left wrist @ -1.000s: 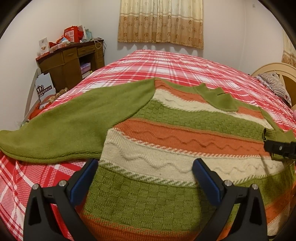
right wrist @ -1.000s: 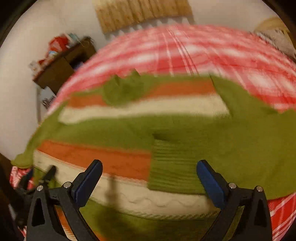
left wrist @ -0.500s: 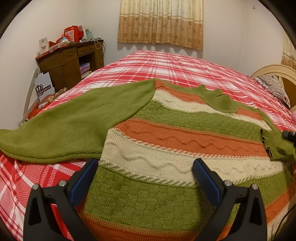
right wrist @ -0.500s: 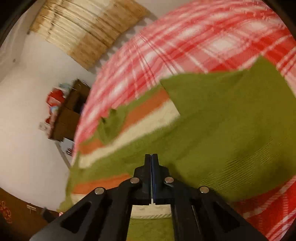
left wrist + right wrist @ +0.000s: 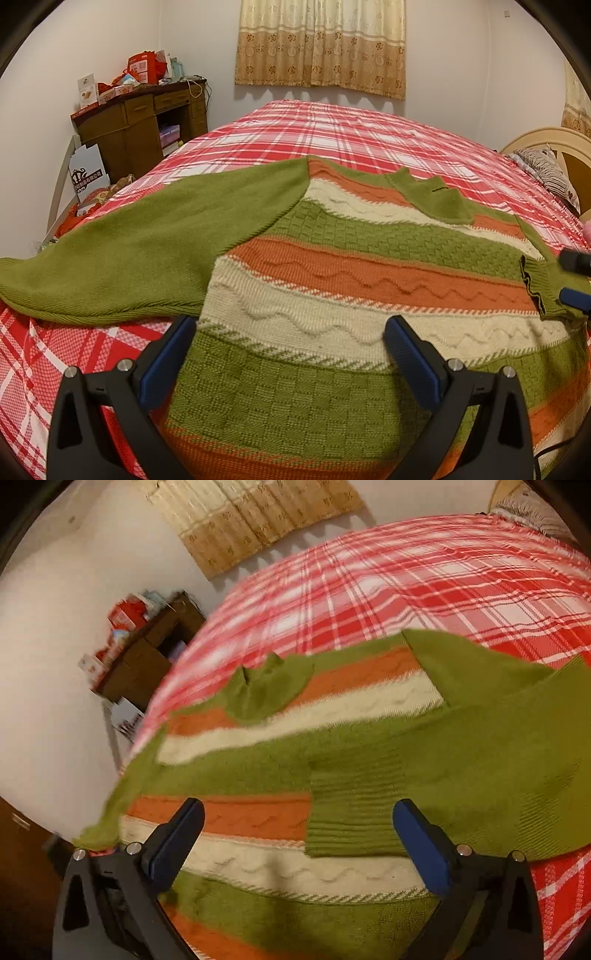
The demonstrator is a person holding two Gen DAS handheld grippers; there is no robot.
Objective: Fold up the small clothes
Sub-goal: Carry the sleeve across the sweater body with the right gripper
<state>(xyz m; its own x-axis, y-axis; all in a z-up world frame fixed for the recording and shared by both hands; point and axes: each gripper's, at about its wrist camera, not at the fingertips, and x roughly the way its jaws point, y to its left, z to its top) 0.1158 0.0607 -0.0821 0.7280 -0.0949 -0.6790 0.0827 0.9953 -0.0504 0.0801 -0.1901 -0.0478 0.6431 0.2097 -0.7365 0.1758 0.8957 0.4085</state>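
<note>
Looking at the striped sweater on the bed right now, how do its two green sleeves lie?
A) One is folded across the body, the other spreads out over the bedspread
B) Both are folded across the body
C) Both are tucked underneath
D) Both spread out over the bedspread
A: the right sleeve lies across the sweater, its ribbed cuff on the stripes, while the left sleeve spreads out over the plaid bedspread.
</note>
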